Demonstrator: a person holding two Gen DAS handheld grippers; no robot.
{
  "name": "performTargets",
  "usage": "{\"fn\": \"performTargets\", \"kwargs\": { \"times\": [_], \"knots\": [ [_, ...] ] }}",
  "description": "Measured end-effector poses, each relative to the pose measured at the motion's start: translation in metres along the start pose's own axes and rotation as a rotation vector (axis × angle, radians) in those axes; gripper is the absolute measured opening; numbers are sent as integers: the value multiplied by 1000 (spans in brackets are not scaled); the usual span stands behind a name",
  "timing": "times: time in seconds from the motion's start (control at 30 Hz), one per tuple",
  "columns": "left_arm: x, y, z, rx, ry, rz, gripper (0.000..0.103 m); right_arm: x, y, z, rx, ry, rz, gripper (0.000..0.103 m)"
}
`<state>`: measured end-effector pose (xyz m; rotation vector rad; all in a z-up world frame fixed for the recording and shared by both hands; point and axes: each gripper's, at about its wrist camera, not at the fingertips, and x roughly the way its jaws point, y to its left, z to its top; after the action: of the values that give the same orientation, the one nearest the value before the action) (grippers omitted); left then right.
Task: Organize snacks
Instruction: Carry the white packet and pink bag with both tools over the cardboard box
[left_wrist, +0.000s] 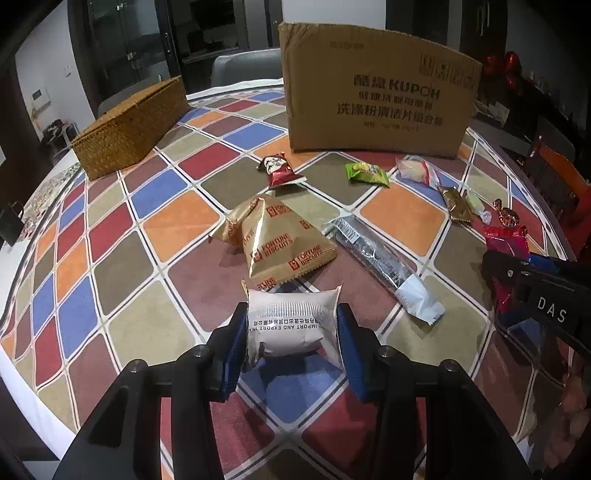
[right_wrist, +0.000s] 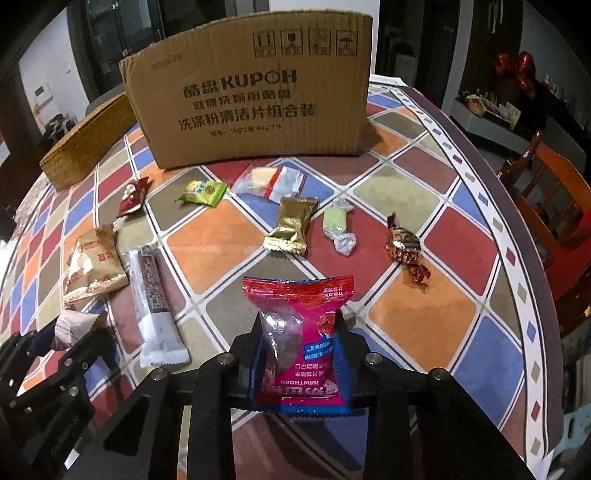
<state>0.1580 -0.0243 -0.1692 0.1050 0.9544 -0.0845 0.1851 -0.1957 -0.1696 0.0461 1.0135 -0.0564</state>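
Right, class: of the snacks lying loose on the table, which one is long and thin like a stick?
The brown and white bar, lying beside the gold biscuit bag. The other loose snacks are short packets or twisted sweets; only this one is a long narrow strip.

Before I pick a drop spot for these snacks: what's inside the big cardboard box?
Cannot tell. The cardboard box shows only its printed front wall in both views; its rim hides the interior. Beside it stands a woven basket, lid closed.

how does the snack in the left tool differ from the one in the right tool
The white puffy pillow packet has grey print; the red hawthorn packet is glossy with a clear window. The white one sits crosswise between the left tool fingers; the red one stands lengthwise in the right tool. Both are clamped.
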Motion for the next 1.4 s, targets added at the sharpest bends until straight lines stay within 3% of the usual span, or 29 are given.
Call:
{"fn": "performTargets", "kwargs": {
  "times": [0.77, 1.4],
  "knots": [
    [-49, 8, 19, -19, -44, 23, 46, -54, 2, 17, -12, -95, 33, 32],
    [-76, -2, 79, -12, -125, -3, 46, -84, 1, 61, -21, -183, 39, 32]
  ]
}}
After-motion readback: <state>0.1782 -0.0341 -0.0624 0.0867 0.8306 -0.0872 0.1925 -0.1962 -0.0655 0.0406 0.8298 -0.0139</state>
